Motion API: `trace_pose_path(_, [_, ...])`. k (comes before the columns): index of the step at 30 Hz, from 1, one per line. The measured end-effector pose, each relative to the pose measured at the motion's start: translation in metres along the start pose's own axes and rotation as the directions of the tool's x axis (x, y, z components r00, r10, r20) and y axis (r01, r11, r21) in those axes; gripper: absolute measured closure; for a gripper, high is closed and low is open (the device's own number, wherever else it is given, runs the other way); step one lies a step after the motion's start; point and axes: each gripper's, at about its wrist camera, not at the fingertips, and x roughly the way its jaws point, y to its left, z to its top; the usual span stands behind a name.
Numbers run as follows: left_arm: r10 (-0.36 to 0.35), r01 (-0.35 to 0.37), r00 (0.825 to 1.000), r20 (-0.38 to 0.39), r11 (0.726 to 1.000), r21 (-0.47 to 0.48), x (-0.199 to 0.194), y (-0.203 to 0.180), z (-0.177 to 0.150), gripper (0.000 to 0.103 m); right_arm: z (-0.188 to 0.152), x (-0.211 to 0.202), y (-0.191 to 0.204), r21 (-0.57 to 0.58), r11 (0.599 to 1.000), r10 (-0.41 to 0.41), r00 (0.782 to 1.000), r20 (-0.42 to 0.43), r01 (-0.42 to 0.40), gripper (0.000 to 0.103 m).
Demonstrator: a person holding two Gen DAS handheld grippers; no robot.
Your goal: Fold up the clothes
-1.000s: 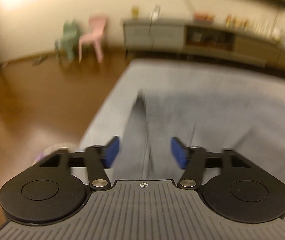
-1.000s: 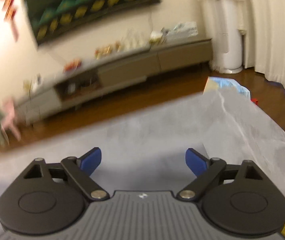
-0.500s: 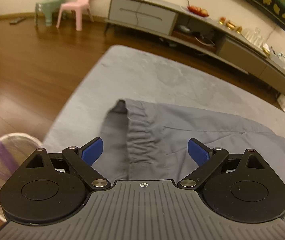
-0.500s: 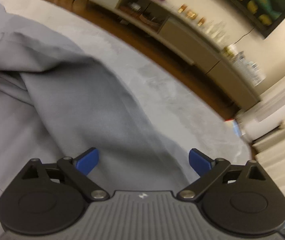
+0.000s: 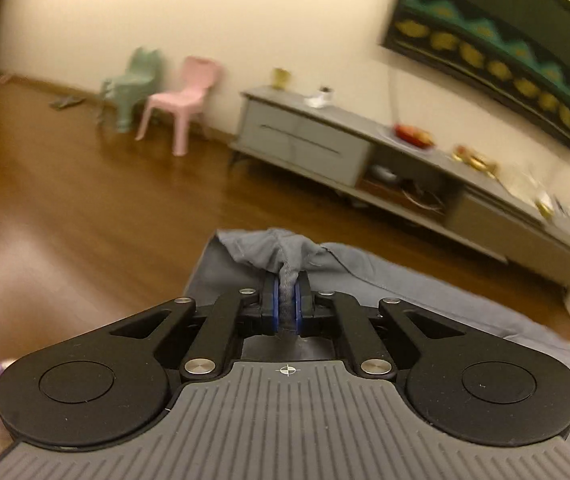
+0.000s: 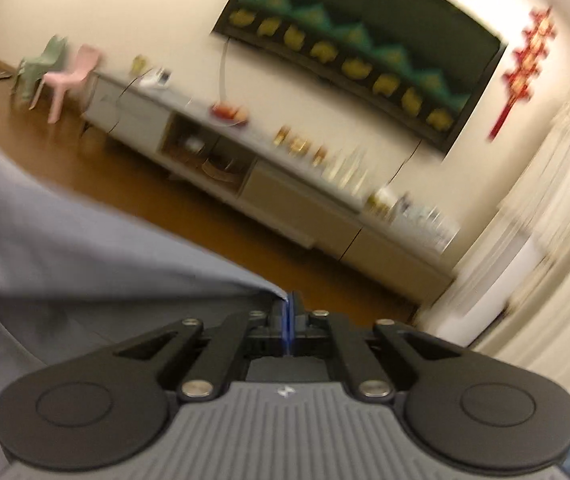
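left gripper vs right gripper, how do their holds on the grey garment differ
The left gripper pinches a thick bunched fold of the grey garment, so its jaws stay slightly apart; the right gripper nips only a thin edge, jaws almost meeting. Cloth spreads ahead of the left gripper but trails off to one side of the right gripper. Both are shut on the same garment.

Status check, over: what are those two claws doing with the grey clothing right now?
Left claw shut on bunched grey garment. Right claw shut on its edge. Nothing blocking either claw.

My right view is motion-blurred: items on the low cabinet point(image 6: 269, 168) smear together. The grey garment point(image 6: 65, 248) runs off its left edge.
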Motion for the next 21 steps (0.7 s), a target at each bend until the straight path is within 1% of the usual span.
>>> trace_pose_path(1, [0.019, -0.018, 0.999, -0.039, 1.000, 0.007, 0.010, -0.001, 0.002, 0.100, -0.002, 0.022, 0.003, -0.005, 1.000, -0.003, 0.999, -0.047, 0.003, 0.101])
trace_pose_path(2, [0.051, -0.049, 0.997, -0.063, 0.998, 0.029, 0.014, -0.001, -0.004, 0.087, -0.010, 0.041, 0.012, -0.012, 1.000, -0.018, 0.994, -0.104, 0.016, 0.099])
trace_pose_path(3, [0.085, -0.081, 0.993, -0.084, 0.995, 0.054, 0.018, 0.000, -0.010, 0.082, -0.022, 0.058, 0.024, -0.023, 0.999, -0.042, 0.985, -0.168, 0.038, 0.088])
trace_pose_path(4, [0.120, -0.112, 0.987, -0.104, 0.991, 0.079, 0.021, 0.000, -0.017, 0.079, -0.033, 0.075, 0.036, -0.035, 0.998, -0.066, 0.971, -0.231, 0.060, 0.076])
trace_pose_path(5, [0.117, -0.108, 0.989, -0.091, 0.990, 0.094, 0.011, 0.006, -0.024, 0.073, -0.046, 0.083, 0.044, -0.027, 0.997, -0.079, 0.958, -0.277, 0.074, 0.073])
trace_pose_path(6, [0.104, -0.095, 0.992, -0.075, 0.989, 0.110, -0.003, 0.010, -0.030, 0.067, -0.059, 0.076, 0.050, 0.019, 0.996, -0.073, 0.953, -0.296, 0.082, 0.069])
trace_pose_path(7, [0.079, -0.072, 0.996, -0.050, 0.990, 0.117, -0.025, 0.018, -0.038, 0.053, -0.070, 0.059, 0.053, 0.100, 0.992, -0.040, 0.954, -0.296, 0.073, 0.053])
trace_pose_path(8, [0.051, -0.048, 0.998, -0.025, 0.991, 0.124, -0.048, 0.027, -0.047, 0.040, -0.083, 0.037, 0.054, 0.196, 0.979, 0.007, 0.957, -0.288, 0.052, 0.044])
trace_pose_path(9, [0.039, -0.035, 0.999, -0.020, 0.987, 0.155, -0.066, 0.034, -0.061, 0.034, -0.097, 0.013, 0.055, 0.286, 0.958, 0.055, 0.960, -0.275, 0.027, 0.029])
trace_pose_path(10, [0.028, -0.024, 0.999, -0.018, 0.982, 0.189, -0.083, 0.040, -0.076, 0.025, -0.113, -0.014, 0.057, 0.356, 0.935, 0.103, 0.959, -0.266, -0.002, 0.024])
trace_pose_path(11, [0.017, -0.013, 1.000, -0.017, 0.975, 0.223, -0.100, 0.047, -0.091, 0.021, -0.128, -0.038, 0.058, 0.403, 0.915, 0.144, 0.953, -0.265, -0.025, 0.024])
trace_pose_path(13, [-0.004, 0.009, 1.000, -0.015, 0.957, 0.290, -0.134, 0.060, -0.120, 0.020, -0.157, -0.083, 0.060, 0.481, 0.874, 0.215, 0.938, -0.271, -0.062, 0.023])
trace_pose_path(14, [-0.015, 0.019, 1.000, -0.015, 0.946, 0.323, -0.151, 0.066, -0.135, 0.018, -0.171, -0.101, 0.060, 0.515, 0.854, 0.237, 0.932, -0.275, -0.065, 0.023])
trace_pose_path(16, [0.002, 0.018, 0.999, -0.051, 0.924, 0.381, -0.158, 0.070, -0.165, 0.018, -0.194, -0.128, 0.062, 0.574, 0.817, 0.257, 0.923, -0.287, -0.049, 0.021])
trace_pose_path(18, [0.011, 0.023, 0.997, -0.082, 0.913, 0.408, -0.151, 0.070, -0.186, 0.018, -0.208, -0.134, 0.061, 0.615, 0.788, 0.268, 0.913, -0.306, -0.025, 0.021])
trace_pose_path(19, [0.016, 0.025, 0.995, -0.094, 0.907, 0.420, -0.146, 0.069, -0.194, 0.018, -0.212, -0.136, 0.067, 0.628, 0.778, 0.278, 0.908, -0.314, -0.021, 0.021])
trace_pose_path(21, [0.001, 0.036, 0.996, -0.091, 0.913, 0.406, -0.141, 0.069, -0.198, 0.018, -0.221, -0.139, 0.082, 0.635, 0.772, 0.288, 0.898, -0.334, -0.012, 0.020])
